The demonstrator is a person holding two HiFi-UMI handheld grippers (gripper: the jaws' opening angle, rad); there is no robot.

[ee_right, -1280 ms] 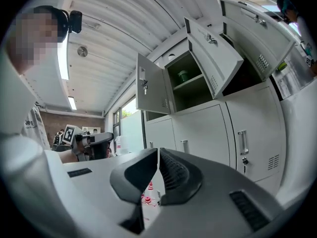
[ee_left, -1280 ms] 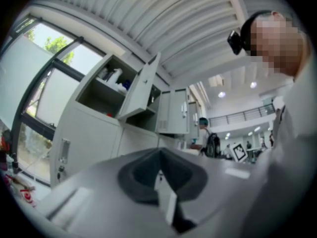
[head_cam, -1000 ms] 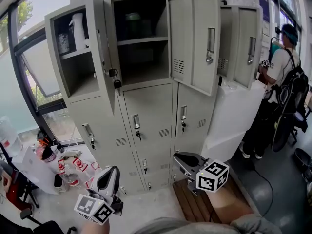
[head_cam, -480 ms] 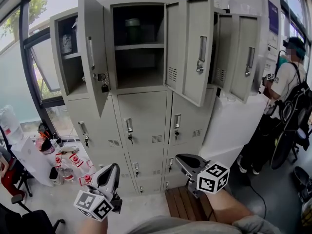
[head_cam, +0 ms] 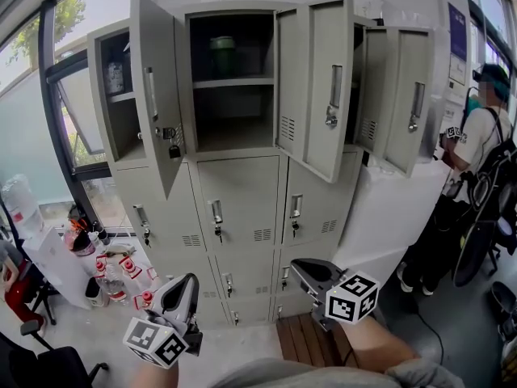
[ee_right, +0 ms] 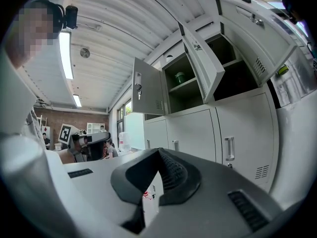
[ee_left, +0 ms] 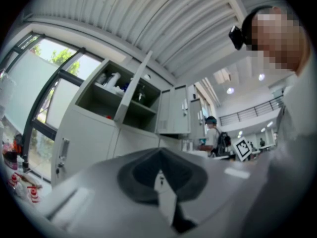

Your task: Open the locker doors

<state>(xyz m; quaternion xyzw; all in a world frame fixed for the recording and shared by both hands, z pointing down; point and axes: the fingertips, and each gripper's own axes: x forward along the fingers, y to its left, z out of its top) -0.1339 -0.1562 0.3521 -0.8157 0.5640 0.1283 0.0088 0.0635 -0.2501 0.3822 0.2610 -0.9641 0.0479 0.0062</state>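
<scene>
The lockers are seen ahead of both grippers, well apart from them. Three top doors are swung open: the left door, the middle door and the right door. The lower doors are shut. The left gripper is held low at the left, its jaws clenched on nothing. The right gripper is held low at the right, its jaws likewise pressed together and empty. A person is seen beside the lockers at the right.
</scene>
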